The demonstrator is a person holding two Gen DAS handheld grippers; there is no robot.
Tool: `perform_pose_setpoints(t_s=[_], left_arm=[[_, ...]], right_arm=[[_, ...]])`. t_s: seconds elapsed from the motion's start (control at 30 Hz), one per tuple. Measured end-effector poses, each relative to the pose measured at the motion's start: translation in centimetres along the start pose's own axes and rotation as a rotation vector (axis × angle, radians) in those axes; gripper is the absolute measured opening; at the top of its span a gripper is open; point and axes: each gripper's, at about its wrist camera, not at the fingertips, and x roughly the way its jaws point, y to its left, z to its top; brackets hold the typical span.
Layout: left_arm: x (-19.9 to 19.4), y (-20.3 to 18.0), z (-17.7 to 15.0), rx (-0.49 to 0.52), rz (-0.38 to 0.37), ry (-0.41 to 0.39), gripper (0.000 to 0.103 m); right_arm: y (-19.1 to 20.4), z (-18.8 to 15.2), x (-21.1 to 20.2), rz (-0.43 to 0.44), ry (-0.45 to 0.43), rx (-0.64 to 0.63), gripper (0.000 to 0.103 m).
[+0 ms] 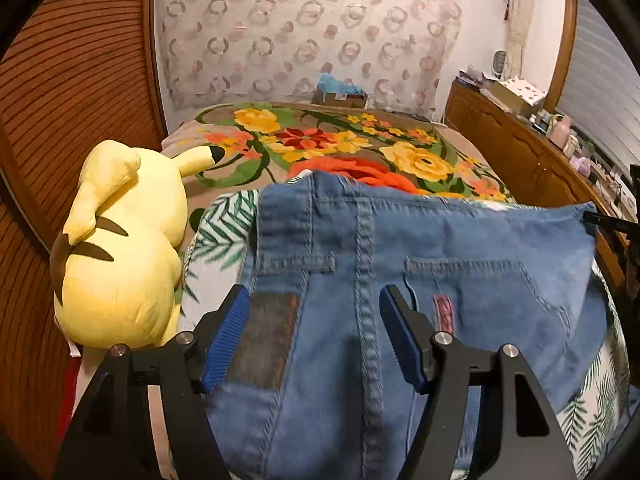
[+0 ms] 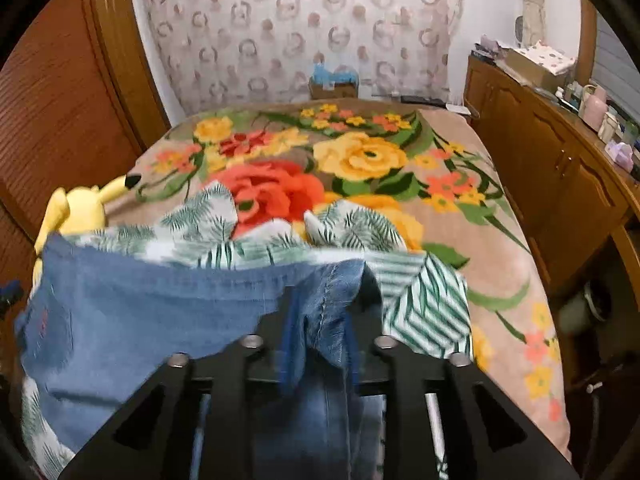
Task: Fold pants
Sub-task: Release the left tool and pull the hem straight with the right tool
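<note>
While the left gripper [image 1: 312,320] stands released over the blue denim pants [image 1: 420,264], the right gripper [image 2: 324,312] grasps their bunched edge. A yellow plush toy [image 1: 120,248] crowds the floral blanket's [image 2: 400,152] left edge; its far half lies open.

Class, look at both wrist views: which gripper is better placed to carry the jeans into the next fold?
Right. The right gripper has jeans fabric bunched between its fingers; the left gripper stands open above them.
</note>
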Motion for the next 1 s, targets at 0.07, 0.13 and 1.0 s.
perform_pose_setpoints(t_s=[0.07,0.13,1.0], left_arm=[[-0.3,-0.3,-0.6,0.005,0.001,0.005,0.068],[-0.6,-0.5,-1.4,0.011,-0.005,0.016,0.069],[-1.7,0.0,-4.8,-0.016,0.022,0.028,0.069]], right_arm=[[-0.1,-1.0,-0.8,-0.007,-0.002,0.001,0.049],[-0.1,-2.5,-2.0,-0.004,0.0,0.005,0.05],[1.0,-9.4,-10.6,0.006,0.007,-0.026,0.006]])
